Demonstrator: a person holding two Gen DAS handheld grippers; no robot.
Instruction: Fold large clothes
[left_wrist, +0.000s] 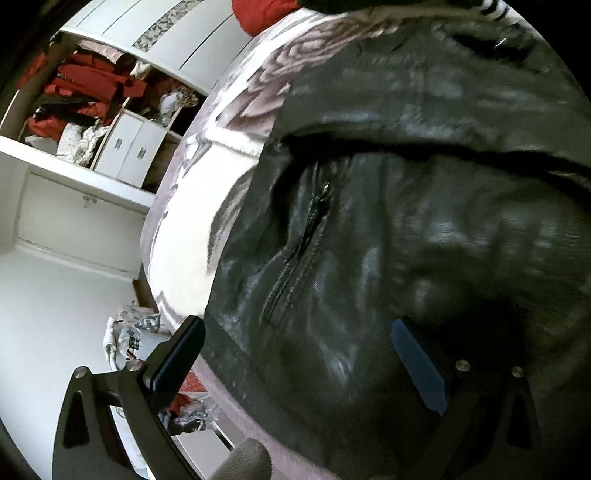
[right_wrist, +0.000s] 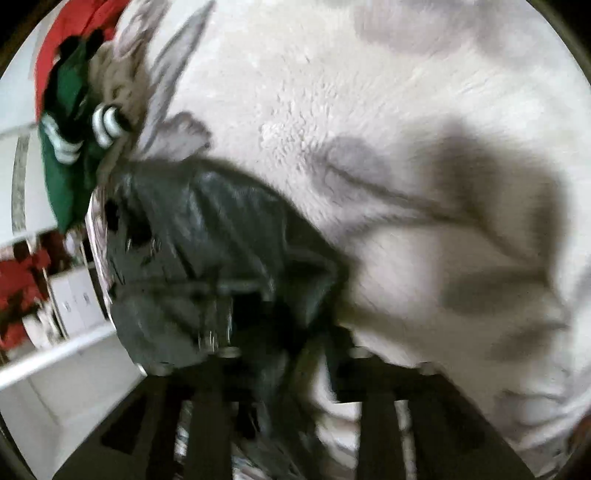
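A black leather jacket with a zipped pocket lies on a fluffy white and grey blanket on a bed. My left gripper is open just above the jacket's hem, its blue pads apart and empty. In the right wrist view, which is blurred, the jacket is bunched at the left on the blanket. My right gripper looks shut on a fold of the jacket, with dark leather between its fingers.
An open white wardrobe with red clothes and two small drawers stands beyond the bed. A printed bag lies on the white floor. A green and white striped garment and a red one lie at the bed's far end.
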